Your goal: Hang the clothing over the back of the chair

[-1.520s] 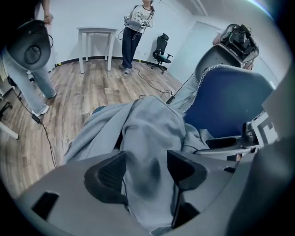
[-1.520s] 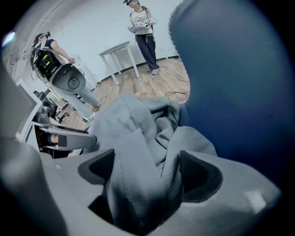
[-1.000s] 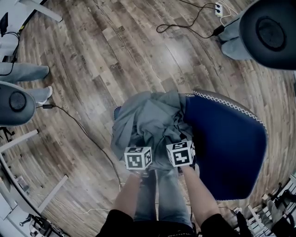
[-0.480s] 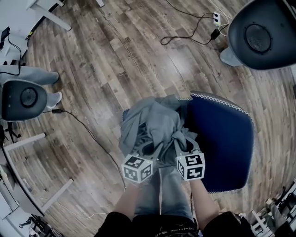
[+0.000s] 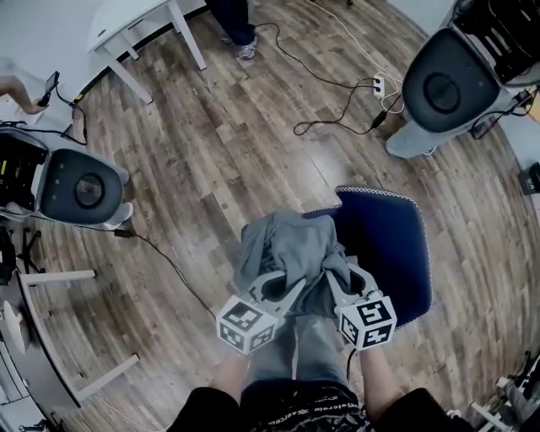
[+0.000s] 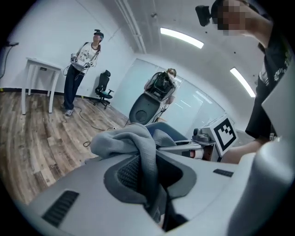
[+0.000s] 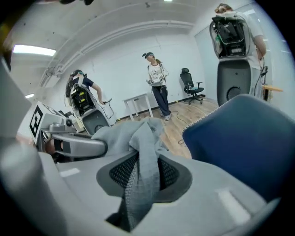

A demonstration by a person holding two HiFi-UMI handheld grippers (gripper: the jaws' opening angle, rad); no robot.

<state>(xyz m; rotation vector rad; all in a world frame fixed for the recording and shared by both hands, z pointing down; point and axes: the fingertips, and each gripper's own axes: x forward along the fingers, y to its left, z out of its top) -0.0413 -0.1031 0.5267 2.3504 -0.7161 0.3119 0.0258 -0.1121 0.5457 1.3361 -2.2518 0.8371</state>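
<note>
A crumpled grey garment (image 5: 291, 249) hangs bunched between my two grippers, above the left edge of the blue chair (image 5: 392, 253). My left gripper (image 5: 283, 287) is shut on a fold of the garment (image 6: 124, 138); its jaws have just been closing with the cloth between them. My right gripper (image 5: 339, 277) is shut on another fold of the garment (image 7: 140, 131), and its jaws have likewise just been closing on the cloth. In the right gripper view the chair's blue padding (image 7: 244, 133) rises close on the right. Both grippers point slightly downward, side by side.
Two wheeled machines with round dark tops stand on the wood floor, one at the left (image 5: 80, 190) and one at the upper right (image 5: 443, 84). Cables (image 5: 337, 126) trail across the floor. A white table (image 5: 143, 25) is at the back. A person (image 7: 156, 83) stands farther off.
Both grippers have come up toward me with the grey garment, lifting the bunch off the chair's seat. The chair and floor now look farther below.
</note>
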